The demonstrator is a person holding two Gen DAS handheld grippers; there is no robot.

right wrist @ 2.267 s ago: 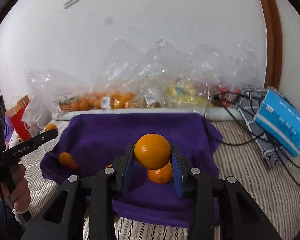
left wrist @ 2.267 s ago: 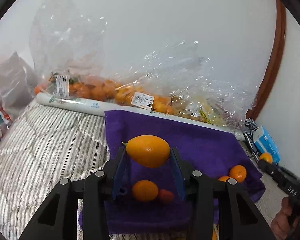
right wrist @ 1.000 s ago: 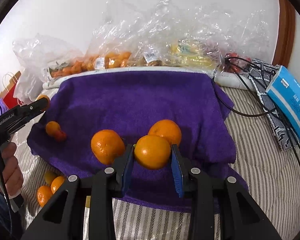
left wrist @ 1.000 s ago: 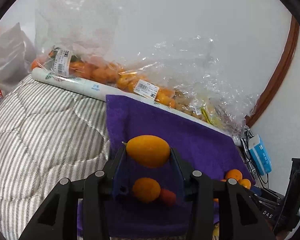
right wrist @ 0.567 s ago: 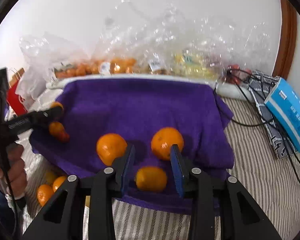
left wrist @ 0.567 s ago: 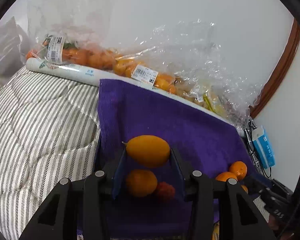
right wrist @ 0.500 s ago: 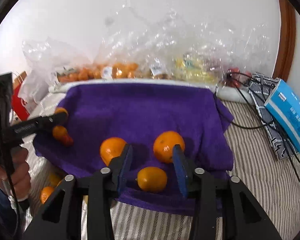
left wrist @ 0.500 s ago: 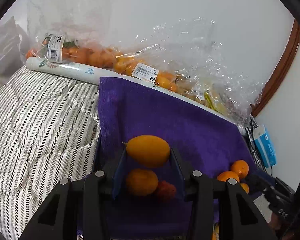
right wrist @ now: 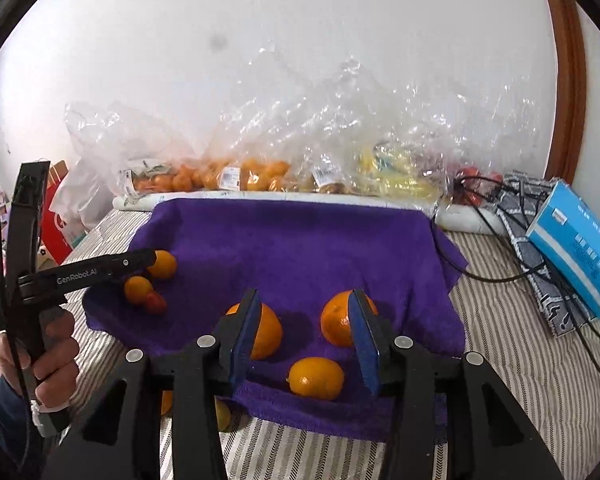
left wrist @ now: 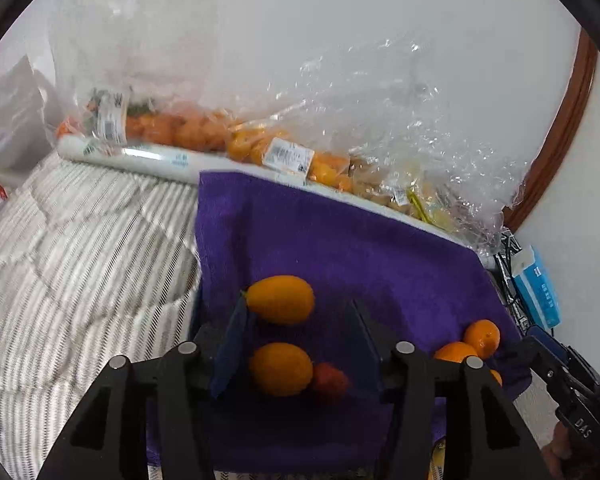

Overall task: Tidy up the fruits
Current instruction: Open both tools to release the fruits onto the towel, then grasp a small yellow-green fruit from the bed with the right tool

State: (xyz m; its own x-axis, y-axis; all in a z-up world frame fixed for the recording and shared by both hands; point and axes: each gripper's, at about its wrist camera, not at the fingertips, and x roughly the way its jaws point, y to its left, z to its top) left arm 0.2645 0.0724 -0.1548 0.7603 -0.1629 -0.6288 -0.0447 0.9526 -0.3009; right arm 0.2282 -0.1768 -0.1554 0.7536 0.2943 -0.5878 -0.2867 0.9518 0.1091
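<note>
A purple towel [left wrist: 340, 240] [right wrist: 300, 240] lies on the striped bedding. My left gripper [left wrist: 298, 306] [right wrist: 142, 258] hovers over its left part with jaws opening. An oval orange fruit [left wrist: 280, 299] [right wrist: 163, 264] sits between them against the left pad, clear of the right one. Below it lie another orange [left wrist: 280, 368] [right wrist: 138, 289] and a small red fruit [left wrist: 330, 378] [right wrist: 156, 303]. My right gripper [right wrist: 304, 294] stands open above the towel's front edge. A small orange [right wrist: 316, 378] lies there under it, with two bigger oranges [right wrist: 266, 334] [right wrist: 338, 324] behind its fingers.
Clear bags of oranges [right wrist: 228, 176] [left wrist: 180, 132] and other fruit line the wall behind a white roll [left wrist: 140, 158]. A blue box [right wrist: 576, 252] and black cables [right wrist: 492, 208] lie at the right. Loose oranges [right wrist: 222, 414] sit off the towel's front left. A hand [right wrist: 56, 360] holds the left gripper.
The left jaws have spread and the right pad has come off the oval fruit. The right gripper let its small orange down onto the towel, opened wider and drew up a little.
</note>
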